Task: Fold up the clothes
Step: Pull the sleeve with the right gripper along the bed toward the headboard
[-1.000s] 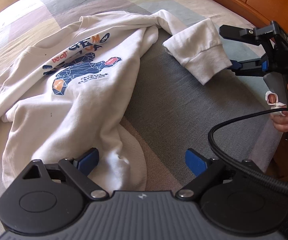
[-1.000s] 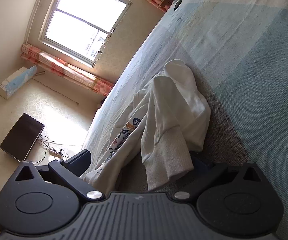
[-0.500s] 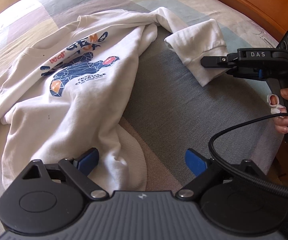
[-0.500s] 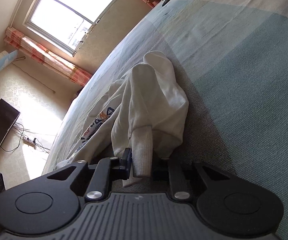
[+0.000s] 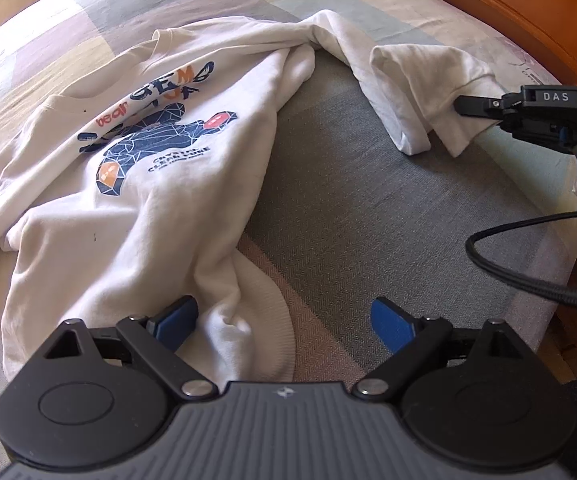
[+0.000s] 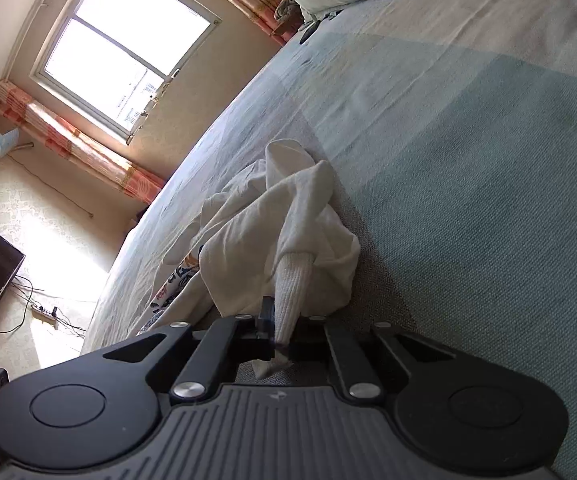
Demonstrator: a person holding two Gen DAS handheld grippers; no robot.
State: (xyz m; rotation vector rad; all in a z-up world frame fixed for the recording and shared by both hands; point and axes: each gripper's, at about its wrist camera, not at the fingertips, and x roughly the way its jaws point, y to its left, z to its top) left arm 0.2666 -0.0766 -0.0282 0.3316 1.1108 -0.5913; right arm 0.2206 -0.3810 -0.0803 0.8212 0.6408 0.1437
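Bed (image 5: 388, 208): carries the load
Sweatshirt (image 5: 136, 184): white, print up, crumpled toward the left edge; hem at the near edge
Right gripper (image 6: 282, 342): clamped on the sleeve cuff (image 6: 290, 296); draw it out level, slowly
Left gripper (image 5: 284, 320): spread wide over the hem, pinching nothing

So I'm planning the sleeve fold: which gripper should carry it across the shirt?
Right. The right gripper is already shut on the sleeve cuff; the left gripper hangs open over the hem, holding nothing.

Left claw (image 5: 284, 316) jaws spread wide, angled down; right claw (image 6: 284, 332) clamped on sleeve cuff (image 6: 290, 292).
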